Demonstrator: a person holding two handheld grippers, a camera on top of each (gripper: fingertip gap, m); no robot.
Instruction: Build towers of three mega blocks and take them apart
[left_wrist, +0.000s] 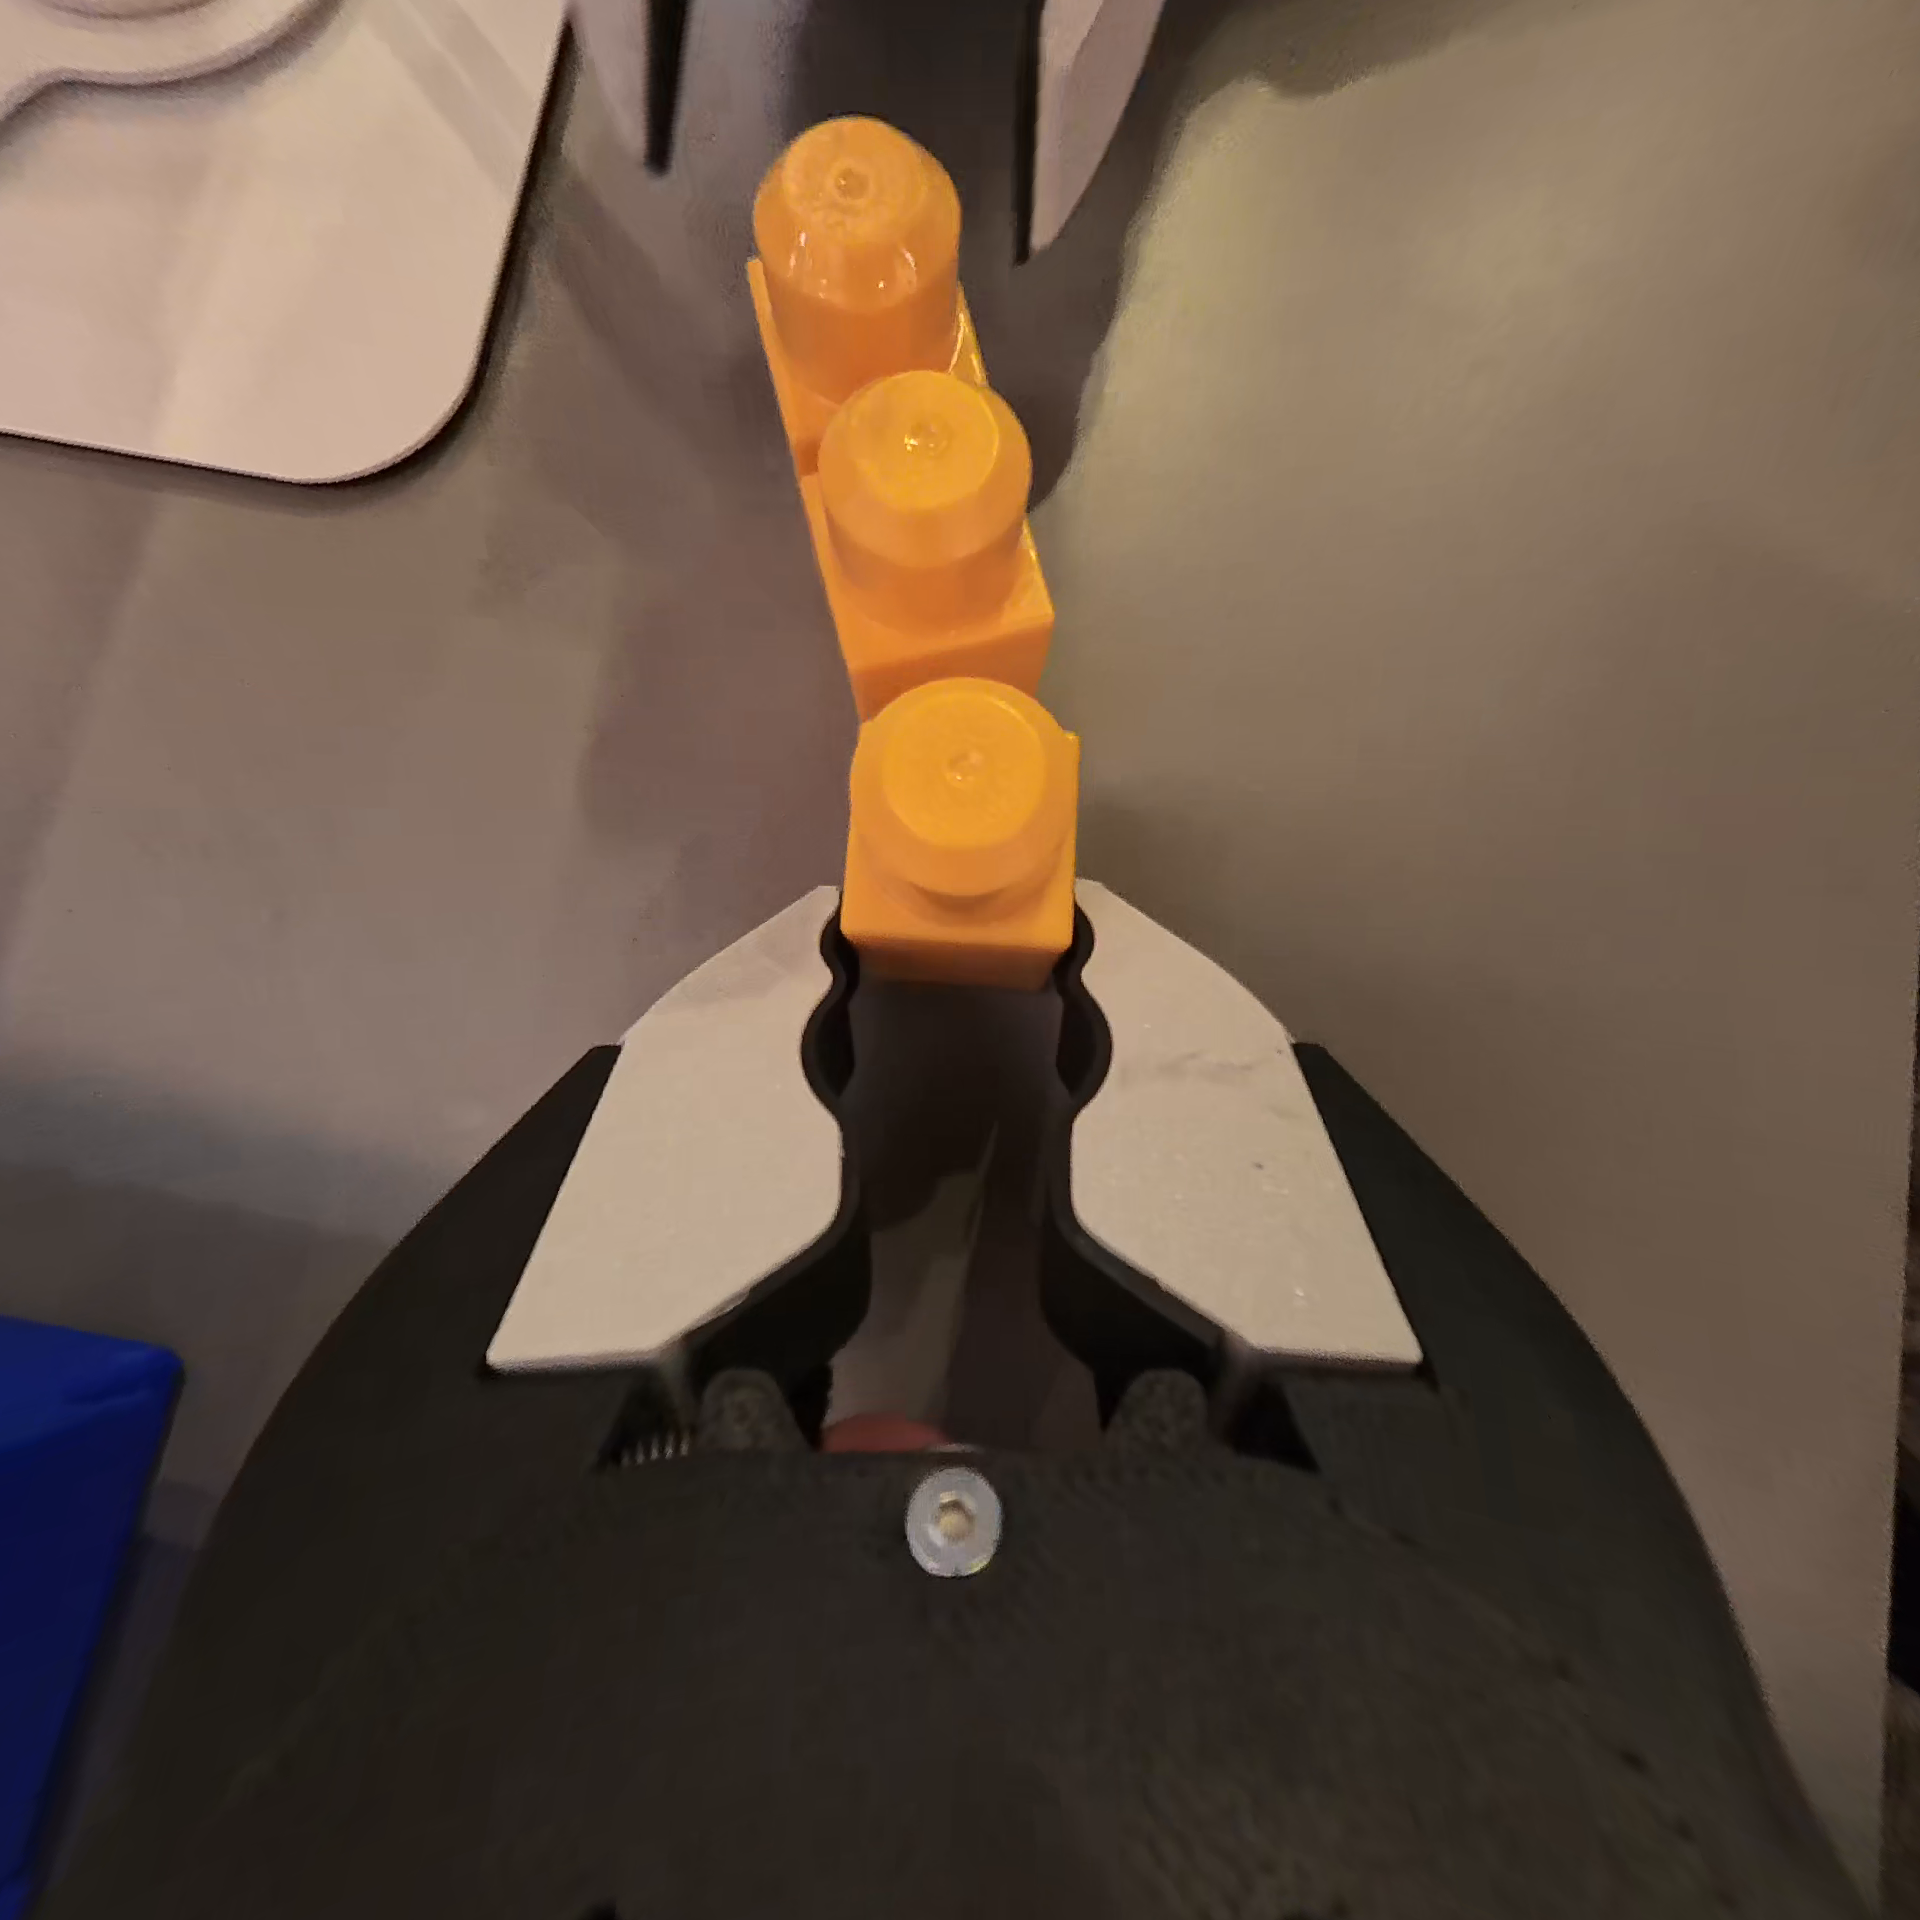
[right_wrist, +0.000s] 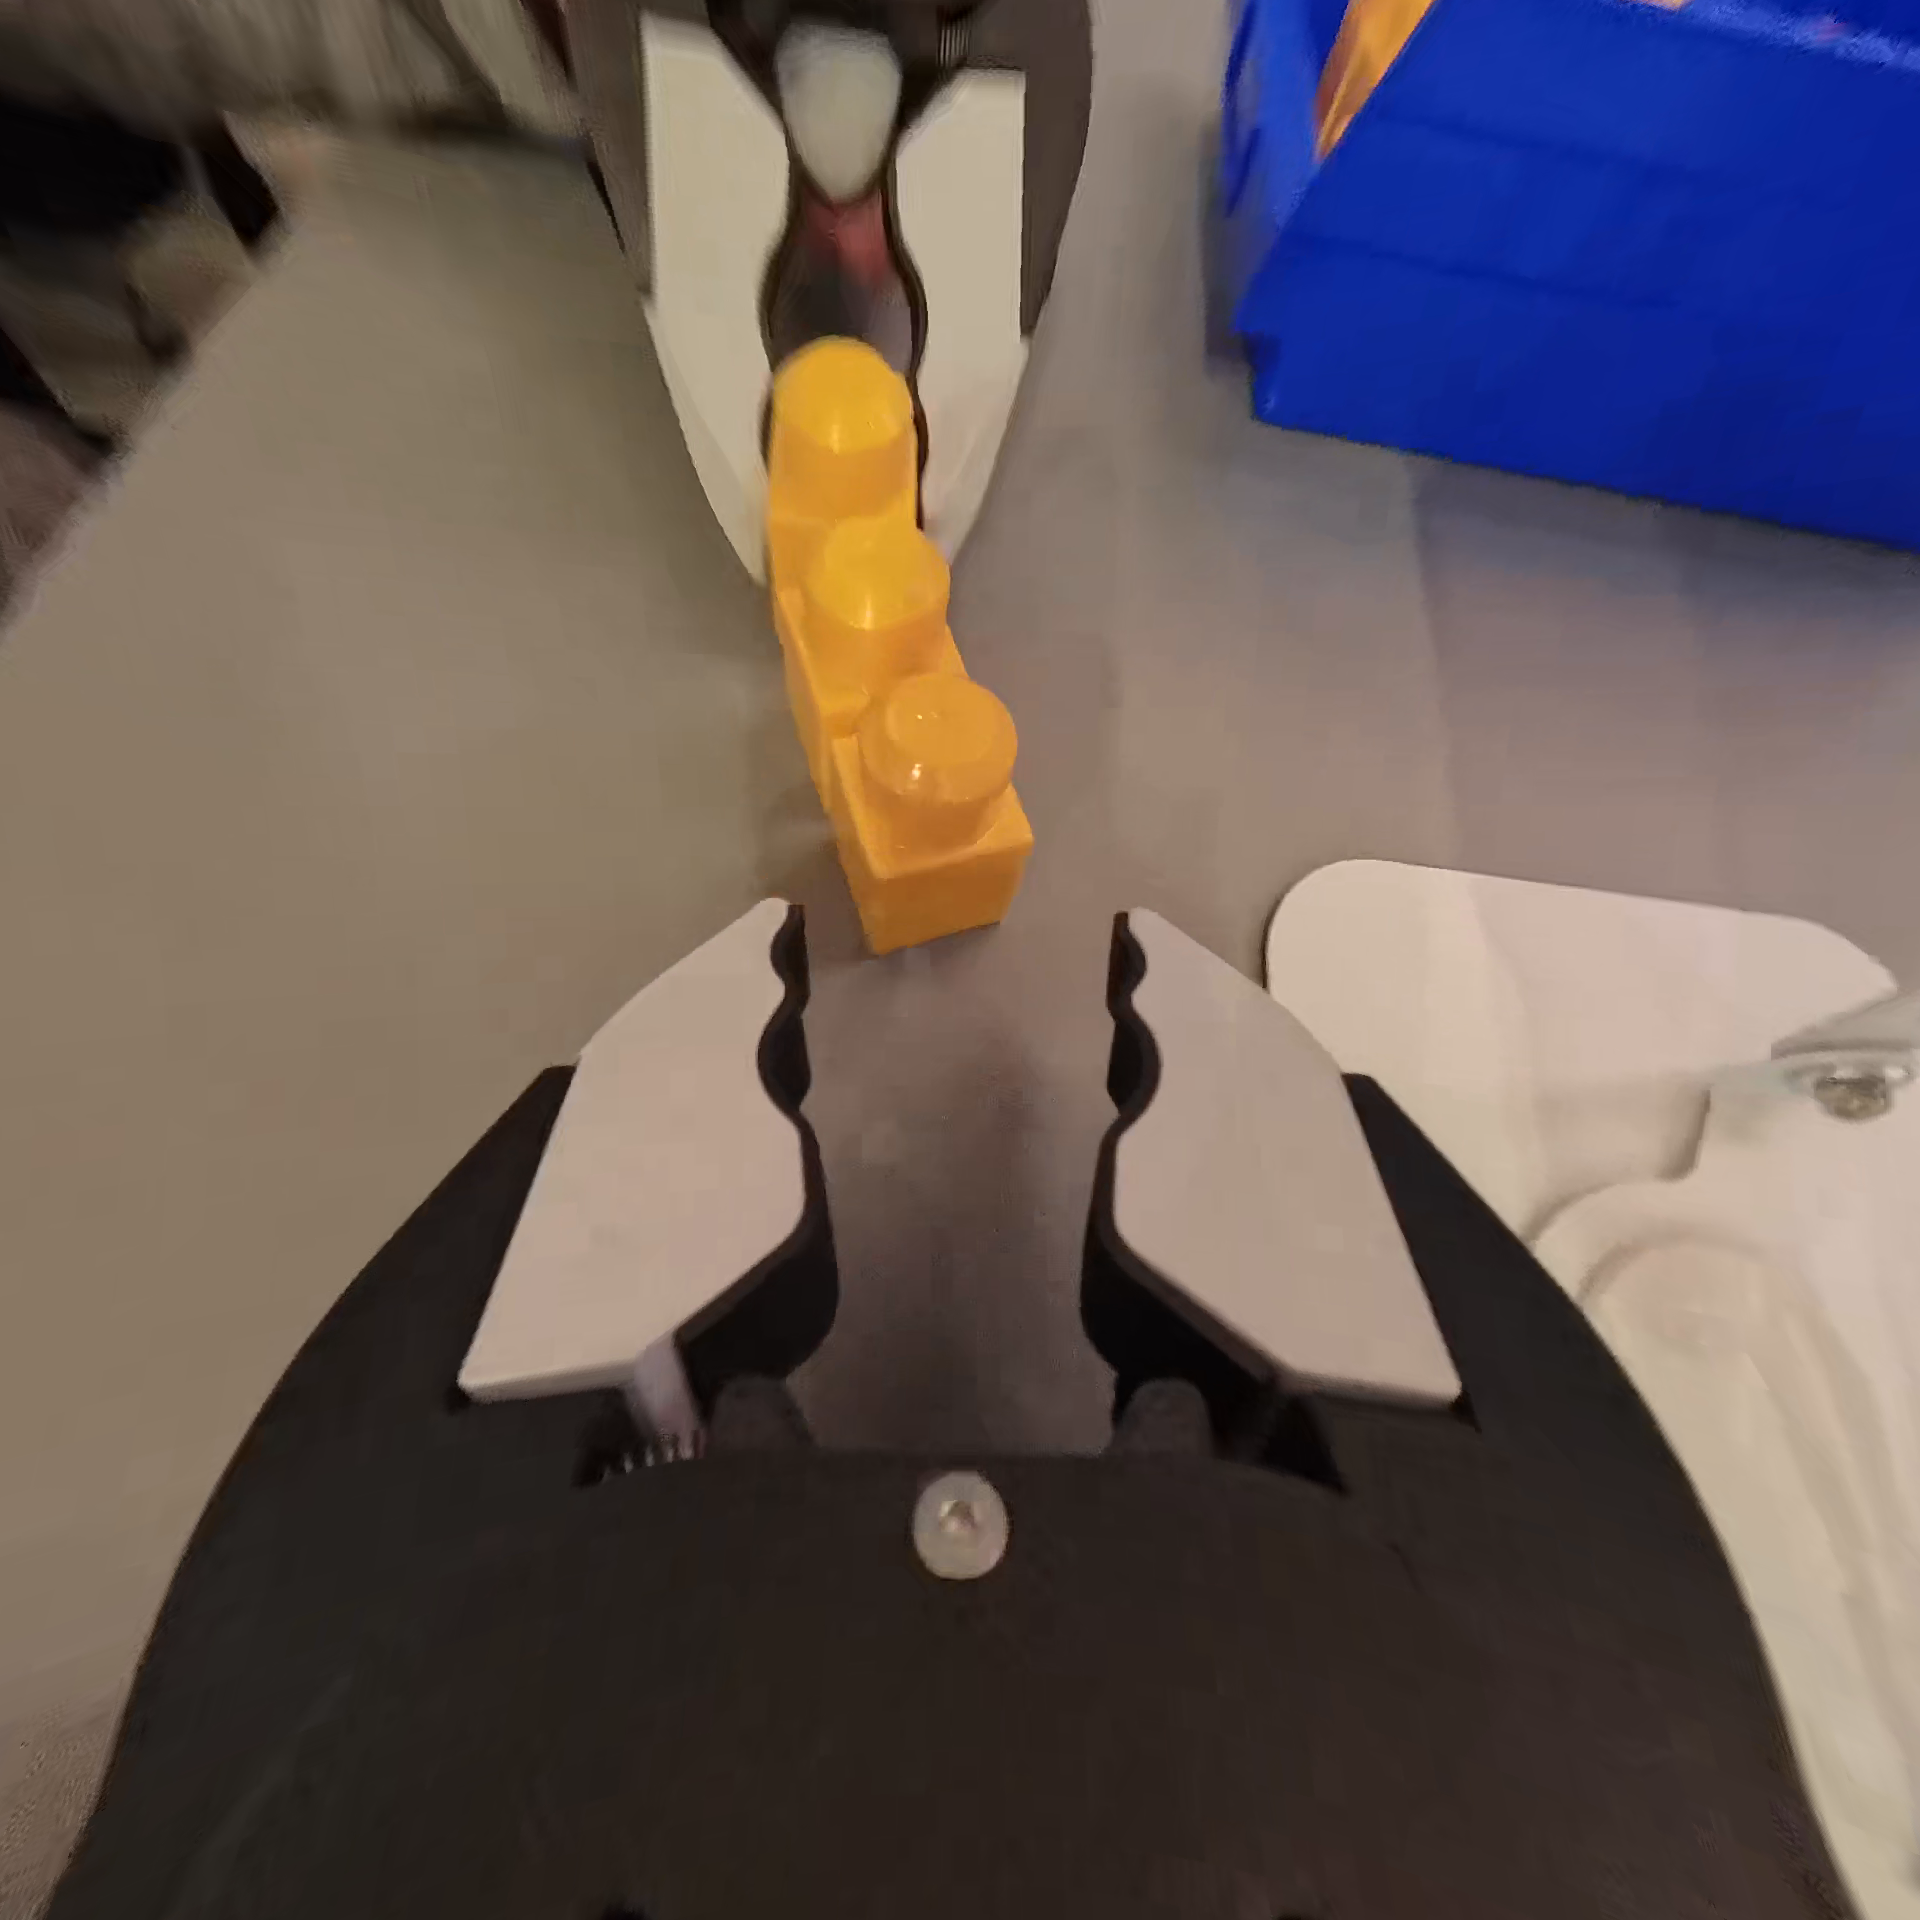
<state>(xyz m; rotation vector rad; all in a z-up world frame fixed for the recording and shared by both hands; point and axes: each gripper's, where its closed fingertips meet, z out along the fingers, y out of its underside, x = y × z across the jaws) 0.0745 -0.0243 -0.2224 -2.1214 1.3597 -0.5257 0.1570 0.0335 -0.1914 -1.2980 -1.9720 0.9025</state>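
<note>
Your left hand-held gripper (left_wrist: 961, 935) clamps the near end of the orange plastic three-stud block row (left_wrist: 925, 540); beyond it, your blurred right hand-held gripper (right_wrist: 956, 925) gapes, cropped.

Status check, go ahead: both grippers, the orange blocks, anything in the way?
Left gripper clamped on nearest orange block. Right gripper open, empty, short of the row's far end. Three blocks in a row on the table. Path clear.

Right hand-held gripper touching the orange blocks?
Apart. Right wrist view: the open right hand-held gripper sits just short of the nearest orange block, grey table showing between its fingertips.
</note>
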